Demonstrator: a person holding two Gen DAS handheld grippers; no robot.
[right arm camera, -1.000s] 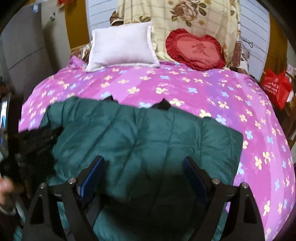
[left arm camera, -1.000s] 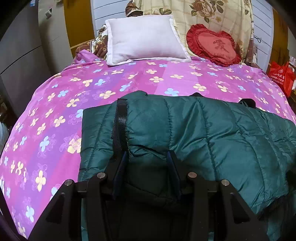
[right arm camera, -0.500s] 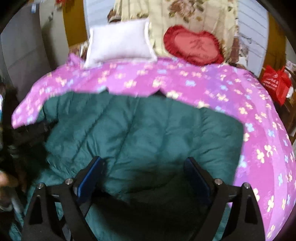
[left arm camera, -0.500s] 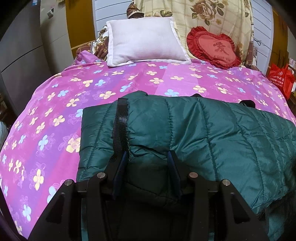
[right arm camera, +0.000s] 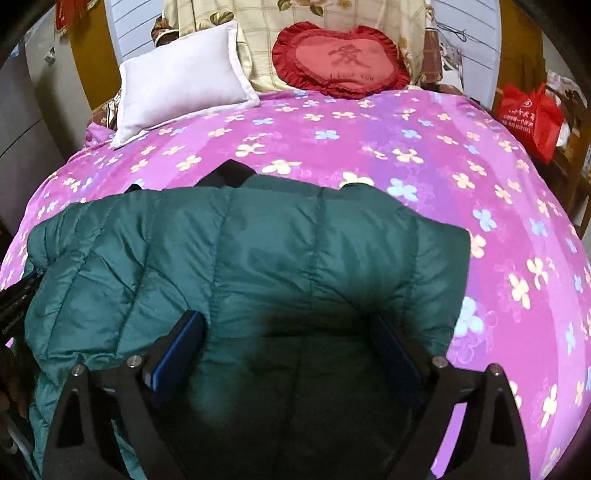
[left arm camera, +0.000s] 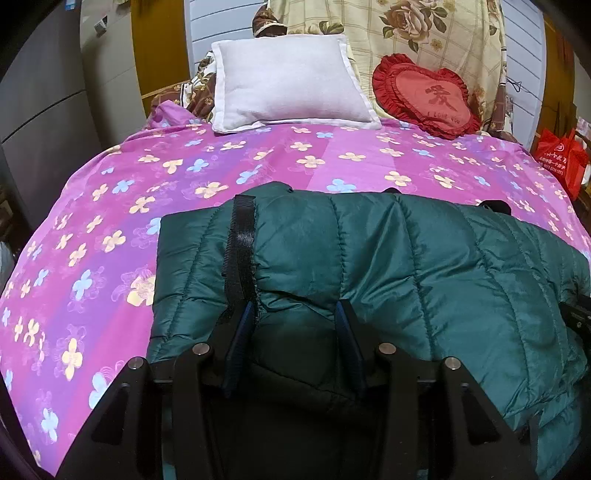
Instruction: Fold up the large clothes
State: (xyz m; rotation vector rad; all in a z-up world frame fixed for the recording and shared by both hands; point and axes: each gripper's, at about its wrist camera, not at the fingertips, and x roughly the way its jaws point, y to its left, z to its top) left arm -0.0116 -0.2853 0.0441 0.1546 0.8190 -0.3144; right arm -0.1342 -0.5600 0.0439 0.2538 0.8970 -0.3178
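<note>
A dark green quilted jacket (left arm camera: 388,266) lies across the near end of a bed covered by a pink flowered bedspread (left arm camera: 229,173), its padded panels running side to side and its near edge hanging toward the person. The left gripper (left arm camera: 295,314) sits low at that near edge, its blue-padded fingers (left arm camera: 242,325) drawn narrow with a bunched fold of the jacket between them, just beside a black strap (left arm camera: 242,236) that runs up over the fabric. The right gripper (right arm camera: 291,328) is over the jacket's other end, its fingers (right arm camera: 184,339) spread wide on either side of a broad stretch of green cloth; whether they press into it cannot be told. At the head of the bed, well apart from the jacket, a white pillow (left arm camera: 288,81) and a red heart-shaped cushion (left arm camera: 424,96) lean against a floral blanket (left arm camera: 417,29). A red bag (right arm camera: 528,118) sits beside the bed on the right.
</note>
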